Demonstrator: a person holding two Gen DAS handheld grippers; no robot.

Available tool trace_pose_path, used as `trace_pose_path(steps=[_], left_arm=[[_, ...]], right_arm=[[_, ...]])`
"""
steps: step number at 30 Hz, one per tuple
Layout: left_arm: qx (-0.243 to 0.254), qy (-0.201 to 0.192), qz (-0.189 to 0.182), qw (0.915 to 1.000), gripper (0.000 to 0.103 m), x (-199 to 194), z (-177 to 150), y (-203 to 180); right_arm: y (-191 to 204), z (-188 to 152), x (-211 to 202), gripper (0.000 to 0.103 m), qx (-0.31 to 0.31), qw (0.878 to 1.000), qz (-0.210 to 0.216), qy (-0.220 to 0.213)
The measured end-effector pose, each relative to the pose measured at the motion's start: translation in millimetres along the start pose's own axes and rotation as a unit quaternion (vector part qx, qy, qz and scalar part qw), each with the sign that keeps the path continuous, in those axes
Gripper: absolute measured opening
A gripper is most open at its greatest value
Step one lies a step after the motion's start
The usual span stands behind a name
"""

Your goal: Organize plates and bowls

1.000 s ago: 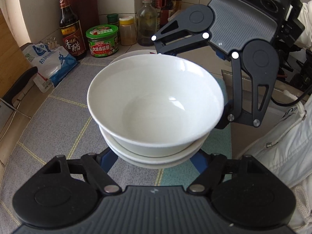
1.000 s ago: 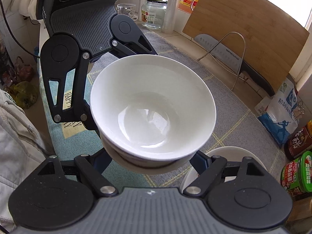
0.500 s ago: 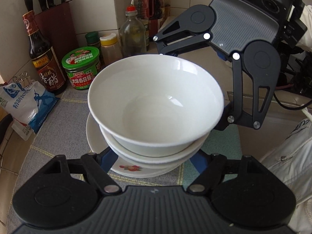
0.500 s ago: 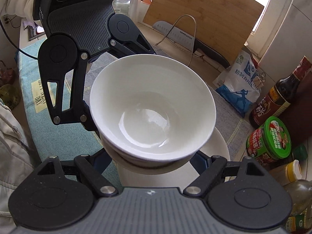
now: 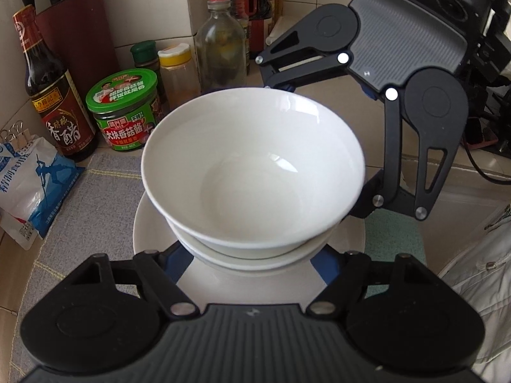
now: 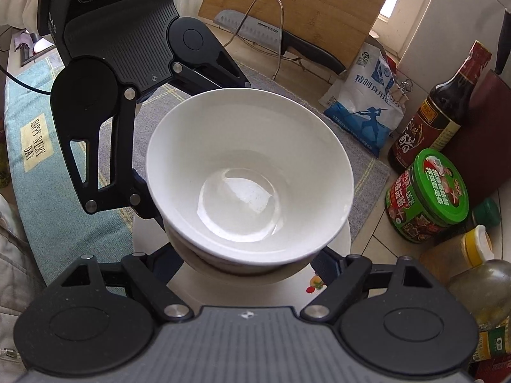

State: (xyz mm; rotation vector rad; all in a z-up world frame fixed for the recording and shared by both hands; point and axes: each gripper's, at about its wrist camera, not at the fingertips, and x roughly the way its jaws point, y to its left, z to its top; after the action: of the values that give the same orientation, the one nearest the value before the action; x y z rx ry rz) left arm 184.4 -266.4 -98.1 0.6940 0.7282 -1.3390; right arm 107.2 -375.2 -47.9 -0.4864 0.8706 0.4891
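Note:
A stack of white bowls is held between my two grippers, which face each other across it. It also shows in the right wrist view. My left gripper is shut on the stack's lower bowls from one side, and my right gripper is shut on them from the other. The fingertips are hidden under the bowls. The stack sits over a white plate with a small fruit print; I cannot tell whether it touches the plate.
Behind the plate stand a green-lidded jar, a dark vinegar bottle, a clear bottle and spice jars. A salt bag, a knife and a cutting board lie by the wall. A grey mat covers the counter.
Both grippers have carried the bowl stack toward the wall with the jars and lowered it over the white plate, which now lies right beneath it.

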Motion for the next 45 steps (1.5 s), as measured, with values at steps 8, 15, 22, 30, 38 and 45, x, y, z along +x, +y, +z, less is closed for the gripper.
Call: trace_pose_path(steps=[8, 15, 22, 30, 38, 45], left_arm=[[-0.005, 0.006, -0.001, 1.0000, 0.078, 5, 2, 6], [-0.007, 0.006, 0.001, 1.0000, 0.078, 6, 3, 8], [-0.010, 0.004, 0.004, 0.9999, 0.078, 5, 2, 9], [-0.014, -0.001, 0.026, 0.9996, 0.084, 3, -1, 6], [-0.037, -0.036, 0.083, 0.9952, 0.094, -25, -16, -1], [-0.062, -0.118, 0.182, 0.9742, 0.101, -69, -27, -13]], right_arm=[[-9, -4, 4, 0.089, 0.016, 1.000, 0.009, -0.002], [-13, -8, 7, 0.089, 0.033, 0.999, 0.021, -0.007], [-17, -11, 8, 0.089, 0.047, 0.998, 0.026, -0.015], [-17, -14, 7, 0.099, 0.048, 0.998, 0.024, -0.022], [-10, -16, -2, 0.103, 0.056, 0.998, -0.007, -0.026], [2, -13, -18, 0.103, 0.125, 0.988, -0.096, 0.001]])
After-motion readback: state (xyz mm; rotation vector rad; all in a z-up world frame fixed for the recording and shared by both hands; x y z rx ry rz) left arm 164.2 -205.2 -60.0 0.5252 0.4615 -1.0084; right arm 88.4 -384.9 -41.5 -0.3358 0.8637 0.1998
